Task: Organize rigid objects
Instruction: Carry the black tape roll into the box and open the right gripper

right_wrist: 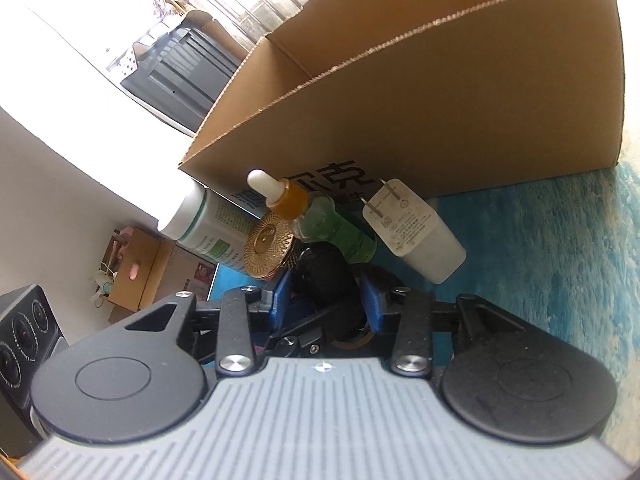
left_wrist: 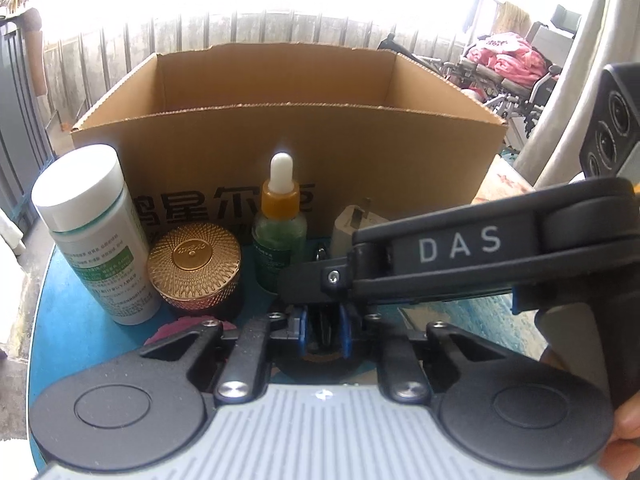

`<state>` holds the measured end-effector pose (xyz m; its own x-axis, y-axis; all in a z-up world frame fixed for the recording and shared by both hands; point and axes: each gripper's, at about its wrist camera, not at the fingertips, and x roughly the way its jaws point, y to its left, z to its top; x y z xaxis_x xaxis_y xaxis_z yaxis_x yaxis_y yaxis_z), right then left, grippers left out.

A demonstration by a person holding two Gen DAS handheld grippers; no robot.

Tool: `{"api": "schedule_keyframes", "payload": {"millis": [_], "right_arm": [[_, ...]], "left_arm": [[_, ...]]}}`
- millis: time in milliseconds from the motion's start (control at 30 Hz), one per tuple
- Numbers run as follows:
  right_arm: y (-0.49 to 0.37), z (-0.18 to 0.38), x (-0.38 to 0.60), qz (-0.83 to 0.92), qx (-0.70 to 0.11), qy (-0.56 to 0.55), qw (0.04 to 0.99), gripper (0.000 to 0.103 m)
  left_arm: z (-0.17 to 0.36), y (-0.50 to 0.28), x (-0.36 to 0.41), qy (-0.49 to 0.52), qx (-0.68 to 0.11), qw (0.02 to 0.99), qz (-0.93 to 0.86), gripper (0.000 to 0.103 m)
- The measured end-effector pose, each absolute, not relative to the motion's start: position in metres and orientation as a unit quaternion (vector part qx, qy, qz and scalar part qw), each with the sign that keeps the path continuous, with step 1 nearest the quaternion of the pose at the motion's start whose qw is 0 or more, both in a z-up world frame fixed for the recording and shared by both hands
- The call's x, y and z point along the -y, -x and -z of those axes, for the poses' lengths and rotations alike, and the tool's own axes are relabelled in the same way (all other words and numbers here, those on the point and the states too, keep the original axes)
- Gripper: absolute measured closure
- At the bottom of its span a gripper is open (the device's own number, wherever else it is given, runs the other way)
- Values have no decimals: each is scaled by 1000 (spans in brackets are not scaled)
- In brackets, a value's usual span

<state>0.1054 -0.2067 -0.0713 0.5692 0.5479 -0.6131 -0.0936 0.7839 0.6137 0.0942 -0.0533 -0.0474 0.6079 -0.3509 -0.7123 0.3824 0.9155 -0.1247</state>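
My left gripper (left_wrist: 323, 330) is clamped on a dark object (left_wrist: 324, 326), low centre; my right gripper (right_wrist: 328, 298) grips the same black item (right_wrist: 326, 280). Behind, left to right: white bottle (left_wrist: 90, 232), gold jar (left_wrist: 194, 266), dropper bottle (left_wrist: 280, 220), white charger (right_wrist: 414, 230). Cardboard box (left_wrist: 280, 140) fills the upper frame.

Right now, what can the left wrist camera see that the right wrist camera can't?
Only the left view shows the other tongs' black arm marked DAS and pink cloth far behind. Only the right view shows the white charger's printed face and a small brown box on the floor. Both show the cardboard box, white bottle, gold-lidded jar and green dropper bottle.
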Motion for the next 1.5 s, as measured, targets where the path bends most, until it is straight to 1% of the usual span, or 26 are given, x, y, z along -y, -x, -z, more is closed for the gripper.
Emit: {"api": "schedule_keyframes", "payload": {"millis": [67, 267, 400, 533, 667, 800, 933, 1133, 1233, 1367, 1400, 1500], "right_arm": [[-102, 67, 207, -189, -416, -265, 849, 71], [-88, 47, 207, -196, -398, -267, 856, 72], [-81, 16, 205, -212, -370, -260, 866, 73], [-91, -26, 203, -238, -335, -235, 881, 73], [-130, -58, 205, -264, -329, -221, 879, 73], [-189, -72, 210, -269, -362, -214, 866, 73], [-257, -63, 224, -254, -427, -233, 836, 73], [-348, -14, 235, -225, -512, -268, 785, 74], [-376, 16, 237, -214, -542, -288, 760, 74], [-395, 45, 231, -205, -553, -302, 749, 74], [-401, 48, 230, -205, -552, -302, 750, 73], [-414, 55, 224, -207, -539, -298, 760, 73]], "left_arm": [[46, -91, 52, -12, -389, 898, 207, 87], [29, -75, 49, -23, -367, 907, 207, 87], [2, -64, 44, -27, -338, 918, 205, 87], [-37, -65, 41, -31, -305, 931, 196, 87], [-74, -98, 43, -6, -310, 934, 179, 87], [-90, -150, 47, 13, -346, 923, 167, 86], [-76, -213, 50, 48, -409, 896, 167, 86], [-29, -298, 45, 106, -518, 836, 148, 87], [-4, -328, 46, 108, -553, 816, 128, 87], [17, -354, 47, 109, -569, 808, 103, 86], [21, -359, 47, 112, -572, 806, 102, 85], [23, -363, 47, 113, -566, 810, 100, 73]]}}
